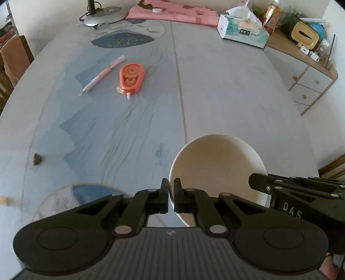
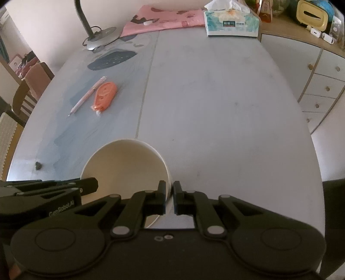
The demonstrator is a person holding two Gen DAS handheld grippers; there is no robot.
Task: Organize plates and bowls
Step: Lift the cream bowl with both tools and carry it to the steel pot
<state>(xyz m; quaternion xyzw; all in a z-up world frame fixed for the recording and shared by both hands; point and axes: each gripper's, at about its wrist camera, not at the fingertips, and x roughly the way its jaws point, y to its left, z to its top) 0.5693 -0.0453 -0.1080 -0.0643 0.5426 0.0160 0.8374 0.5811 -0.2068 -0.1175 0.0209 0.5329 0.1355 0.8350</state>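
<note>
We saw the broad grey-blue tabletop [image 1: 215,86] first, mostly bare, with a tissue box [image 1: 241,30] and a pink cloth [image 1: 172,13] along its far edge, a lamp base [image 1: 101,15] in the far corner, and an orange tape dispenser [image 1: 131,78] lying just beside a pink pen [image 1: 101,75] toward the left. The one task item in view was a white bowl [image 1: 217,168] at the near edge, between our two tools. Our left hand-held gripper [image 1: 171,193] was pinched on the bowl's left rim, one finger inside the wall and one outside. Our right hand-held gripper [image 2: 169,198] was pinched the same way on the opposite rim. We could not tell whether the bowl rested on the tabletop or hung just clear of it. We judged it a thin-walled, light, stiff bowl with a smooth, likely slippery surface, breakable if ceramic, so opposed rim holds seemed the sound place to take it, kept level.
</note>
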